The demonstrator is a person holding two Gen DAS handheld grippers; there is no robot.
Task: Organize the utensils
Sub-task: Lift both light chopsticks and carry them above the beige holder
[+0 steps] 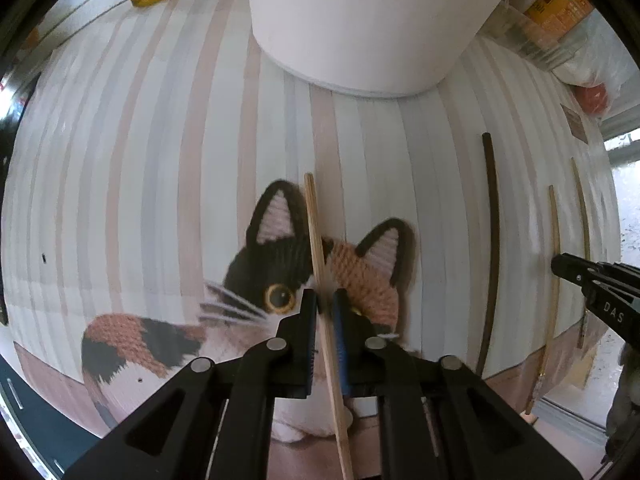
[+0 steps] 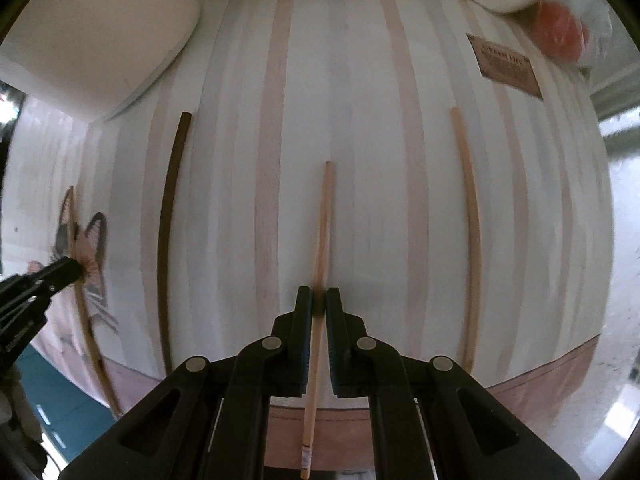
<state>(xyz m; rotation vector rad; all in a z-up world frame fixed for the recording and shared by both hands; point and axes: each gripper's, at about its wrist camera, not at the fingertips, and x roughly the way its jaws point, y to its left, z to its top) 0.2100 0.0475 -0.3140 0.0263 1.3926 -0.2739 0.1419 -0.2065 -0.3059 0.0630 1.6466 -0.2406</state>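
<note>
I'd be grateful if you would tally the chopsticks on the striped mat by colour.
Light wooden chopsticks: 3, namely the left gripper's, the right gripper's and a loose one
Dark chopstick: 1
Total: 4

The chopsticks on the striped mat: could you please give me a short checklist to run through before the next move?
1. Left tool shut on a light chopstick: ok.
2. Right tool shut on its own light chopstick: ok.
3. White container upright ahead on the striped mat: ok.
4. Container opening free: cannot tell, out of view.
5. Dark chopstick and another light one lying apart from both tools: ok.
</note>
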